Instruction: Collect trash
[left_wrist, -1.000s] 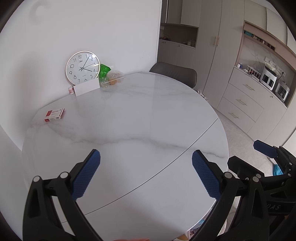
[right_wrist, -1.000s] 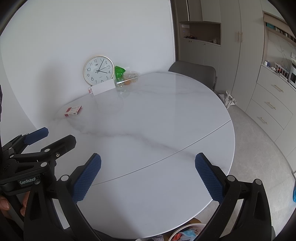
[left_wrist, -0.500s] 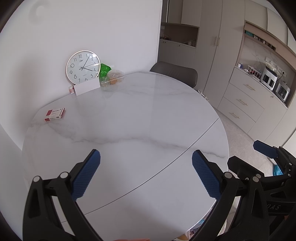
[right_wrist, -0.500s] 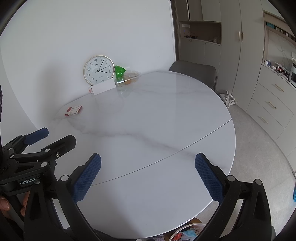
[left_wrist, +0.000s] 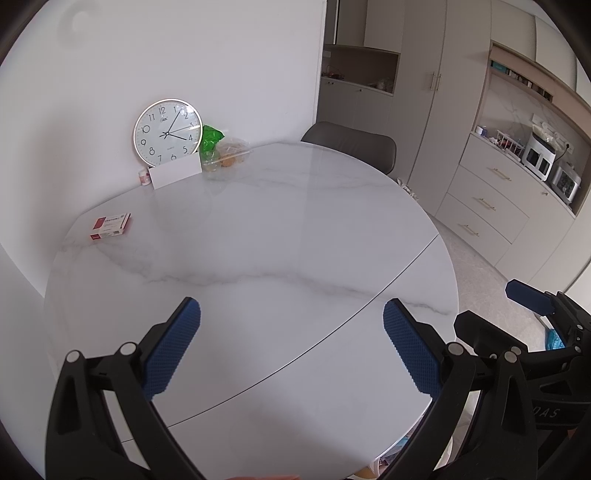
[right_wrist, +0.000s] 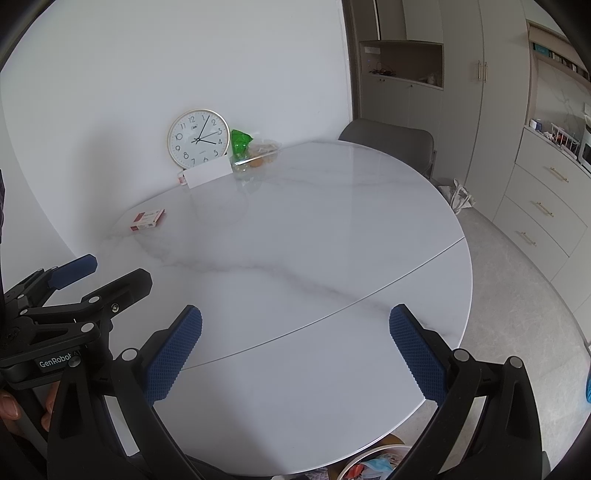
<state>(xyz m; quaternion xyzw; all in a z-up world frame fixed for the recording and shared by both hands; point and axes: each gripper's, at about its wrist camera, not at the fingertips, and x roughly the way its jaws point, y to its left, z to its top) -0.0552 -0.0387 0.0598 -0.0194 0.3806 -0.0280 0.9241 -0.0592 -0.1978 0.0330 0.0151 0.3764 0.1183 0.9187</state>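
— Why are both claws held so low at the near edge of the table (left_wrist: 280, 236)?

— I think it is a waiting position. The left claw (left_wrist: 291, 345) has its fingers spread wide with nothing between them, and the right claw (right_wrist: 295, 349) is the same, released and empty. They hang side by side over the bare marble.

— And the trash, where is it?

— Far from them. A small red and white box (left_wrist: 110, 226) lies flat near the left rim, well apart from both claws. At the back, against the wall, a green wrapper (left_wrist: 210, 138) and a clear plastic bag (left_wrist: 231, 155) with some food inside sit just beside the clock (left_wrist: 168, 132), which leans on the wall behind a white card (left_wrist: 176, 172).

— Where does it go?

— Below the near edge, in the right view, I see a bin (right_wrist: 373, 463) with coloured scraps in it. It stands close to the person, probably so that each piece drops straight in. Which things count as trash, I can only guess.
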